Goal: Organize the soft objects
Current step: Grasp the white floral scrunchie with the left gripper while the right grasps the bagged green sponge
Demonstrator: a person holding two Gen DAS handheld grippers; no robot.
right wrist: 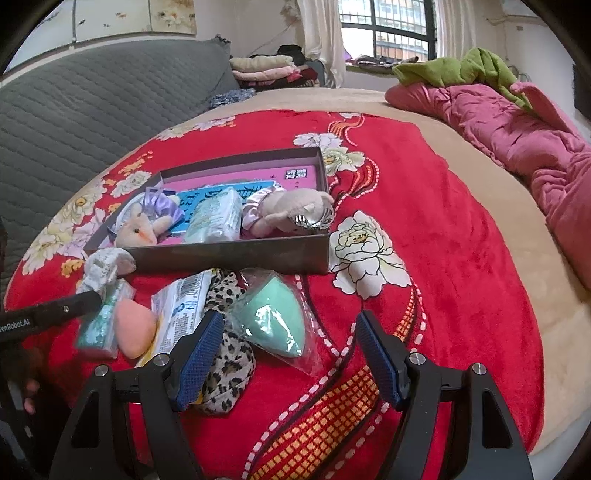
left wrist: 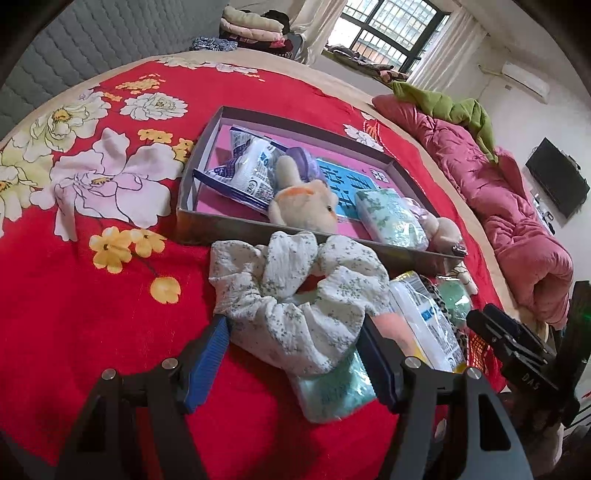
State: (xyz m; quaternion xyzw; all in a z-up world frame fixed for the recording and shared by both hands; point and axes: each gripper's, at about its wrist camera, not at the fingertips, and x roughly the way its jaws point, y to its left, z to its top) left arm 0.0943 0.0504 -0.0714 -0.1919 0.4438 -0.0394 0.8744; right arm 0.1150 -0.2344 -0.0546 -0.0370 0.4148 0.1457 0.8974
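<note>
Bedding fills this room: a red floral blanket spread over the bed, a rumpled pink quilt with a green cover along its far edge, folded clothes stacked by the barred window, and a grey quilted headboard to one side. On the blanket sits a shallow cardboard box with a pink floor, holding a cream plush rabbit, a pale tissue pack, a plush bear and a printed wrapper. Just in front of it lie the loose things: a white floral scrunchie, a mint tissue pack, a peach sponge, a white packet, a leopard-print scrunchie and a bagged green sponge. The left gripper has its blue fingers wide on either side of the white scrunchie, not pressing it. The right gripper hangs above the leopard scrunchie and green sponge, fingers spread wide with nothing between them.
</note>
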